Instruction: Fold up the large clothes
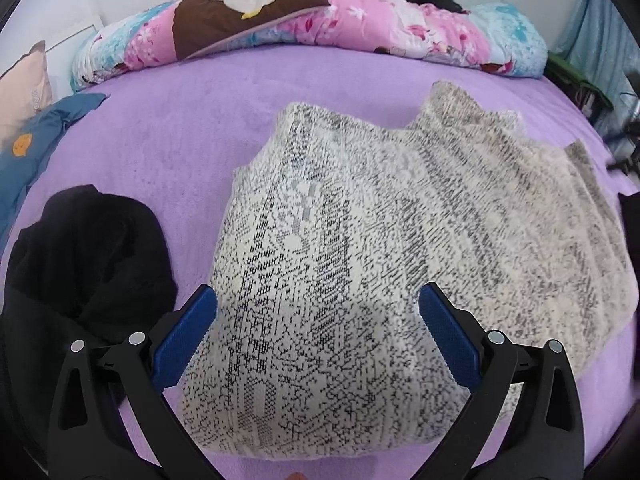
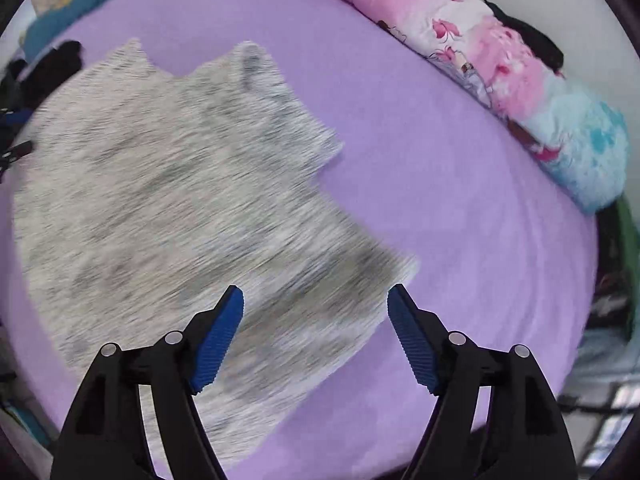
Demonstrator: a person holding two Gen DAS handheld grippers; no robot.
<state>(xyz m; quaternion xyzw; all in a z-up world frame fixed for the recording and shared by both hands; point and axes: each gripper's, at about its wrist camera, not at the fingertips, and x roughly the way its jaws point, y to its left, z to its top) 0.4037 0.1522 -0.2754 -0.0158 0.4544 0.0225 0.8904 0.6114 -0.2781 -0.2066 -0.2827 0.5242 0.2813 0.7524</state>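
Sweater: a speckled grey-and-white knit sweater (image 1: 360,264) lies spread on the purple bed (image 1: 168,120), partly folded over itself, in the middle of the sheet.
My left gripper (image 1: 318,300): it hovers over the near end of the sweater, its blue fingers (image 1: 184,340) spread wide, one on each side of the knit. I cannot tell whether the pads touch the fabric; they do not pinch it.
My right gripper (image 2: 316,300): its fingers (image 2: 218,340) stand well apart with nothing gripped. The corner of the sweater (image 2: 180,200) lies beneath and between them, blurred in this view.
Black garment: a dark heap of clothing (image 1: 88,256) sits on the bed just beside the sweater, by my left gripper.
Quilt: a rolled pink and light-blue flowered quilt (image 1: 400,28) lies along the far edge of the bed, well apart from the sweater.
Blue cloth: a blue piece of fabric (image 1: 36,136) lies at the left edge.
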